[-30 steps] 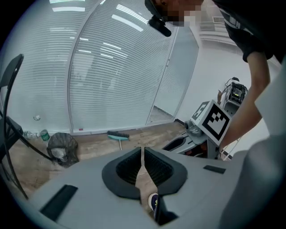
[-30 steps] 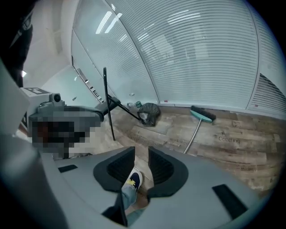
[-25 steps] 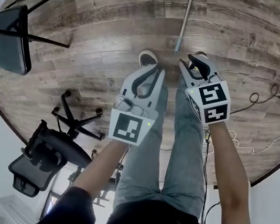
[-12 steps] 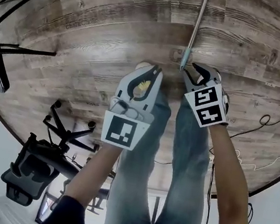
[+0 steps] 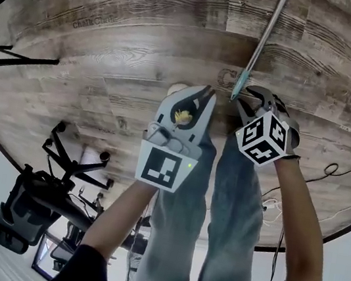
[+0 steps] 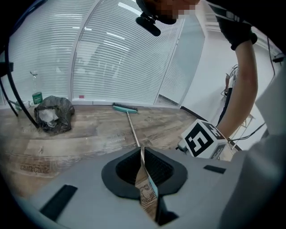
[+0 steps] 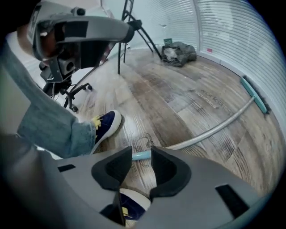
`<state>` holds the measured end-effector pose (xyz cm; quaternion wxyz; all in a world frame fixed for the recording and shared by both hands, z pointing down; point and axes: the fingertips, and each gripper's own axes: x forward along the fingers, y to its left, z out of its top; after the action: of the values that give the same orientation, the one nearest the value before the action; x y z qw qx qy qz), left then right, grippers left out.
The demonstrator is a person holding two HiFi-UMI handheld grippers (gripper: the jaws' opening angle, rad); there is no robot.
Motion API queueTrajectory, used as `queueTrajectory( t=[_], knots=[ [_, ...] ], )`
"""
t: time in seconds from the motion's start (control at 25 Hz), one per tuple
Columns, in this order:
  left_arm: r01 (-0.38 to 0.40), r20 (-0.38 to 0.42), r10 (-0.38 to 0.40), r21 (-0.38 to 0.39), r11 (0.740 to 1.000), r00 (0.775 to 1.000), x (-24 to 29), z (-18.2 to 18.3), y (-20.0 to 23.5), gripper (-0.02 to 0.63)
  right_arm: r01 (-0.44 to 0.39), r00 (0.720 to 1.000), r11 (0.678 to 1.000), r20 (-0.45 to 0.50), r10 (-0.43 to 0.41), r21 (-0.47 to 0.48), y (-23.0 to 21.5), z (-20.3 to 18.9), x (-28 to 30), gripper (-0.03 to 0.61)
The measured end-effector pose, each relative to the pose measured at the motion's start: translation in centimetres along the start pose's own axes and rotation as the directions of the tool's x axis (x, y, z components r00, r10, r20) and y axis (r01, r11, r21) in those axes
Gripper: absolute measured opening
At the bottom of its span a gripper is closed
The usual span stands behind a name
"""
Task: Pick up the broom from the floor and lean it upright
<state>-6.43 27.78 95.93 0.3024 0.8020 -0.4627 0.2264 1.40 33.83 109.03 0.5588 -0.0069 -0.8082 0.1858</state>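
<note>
Both grippers sank toward the broom (image 5: 264, 41), flat on the floor (image 5: 109, 59). My right gripper (image 5: 247, 96), jaws just spreading, hovers empty over its handle tip; left gripper (image 5: 206, 94), jaws pressed together, sits beside. Grasp comes next, I judge.

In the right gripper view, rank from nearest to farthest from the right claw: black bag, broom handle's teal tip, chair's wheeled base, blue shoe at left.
1. Broom handle's teal tip, just beyond the right claw, whose empty jaws have just been opening.
2. Blue shoe, left.
3. Chair's wheeled base, farther left.
4. Black bag, far, by the blinds.
</note>
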Motion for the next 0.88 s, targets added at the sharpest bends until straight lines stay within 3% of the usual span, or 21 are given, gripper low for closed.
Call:
queueTrajectory(
  t=[0.16,0.28,0.36,0.4,0.52,0.56,0.72,0.88],
  knots=[
    [-0.013,0.005,0.013,-0.019,1.000,1.000,0.9,-1.5,1.0,0.021,-0.042,0.997,0.976,-0.068,0.028,-0.213,-0.2,-0.7,2.4,0.150],
    [-0.029,0.009,0.029,-0.044,0.999,1.000,1.3,-2.6,1.8,0.021,-0.078,0.991,0.917,-0.131,0.028,-0.391,-0.5,-1.5,4.1,0.150],
    [-0.034,0.008,0.035,-0.049,0.998,0.999,1.3,-3.2,2.4,0.021,-0.110,0.984,0.839,-0.177,0.016,-0.533,-0.4,-2.2,5.1,0.150],
    [-0.037,0.005,0.037,-0.052,0.998,0.999,1.3,-3.5,2.6,0.021,-0.134,0.979,0.779,-0.202,0.010,-0.613,-0.3,-2.6,5.5,0.150],
    [-0.050,-0.001,0.050,-0.071,0.996,0.999,1.1,-4.3,3.3,0.021,-0.226,0.961,0.524,-0.276,-0.018,-0.821,0.8,-4.2,6.4,0.169],
    [-0.055,-0.002,0.055,-0.075,0.996,0.999,1.0,-4.4,3.5,0.021,-0.248,0.956,0.463,-0.292,-0.025,-0.851,1.1,-4.6,6.7,0.169],
    [-0.048,-0.008,0.047,-0.067,0.997,0.999,0.8,-4.3,3.3,0.021,-0.268,0.951,0.347,-0.304,-0.053,-0.899,1.4,-5.6,7.5,0.169],
    [-0.051,0.001,0.051,-0.069,0.996,0.999,1.2,-4.0,3.3,0.021,-0.247,0.957,0.329,-0.283,-0.066,-0.912,0.9,-5.0,8.0,0.143]
  ],
)
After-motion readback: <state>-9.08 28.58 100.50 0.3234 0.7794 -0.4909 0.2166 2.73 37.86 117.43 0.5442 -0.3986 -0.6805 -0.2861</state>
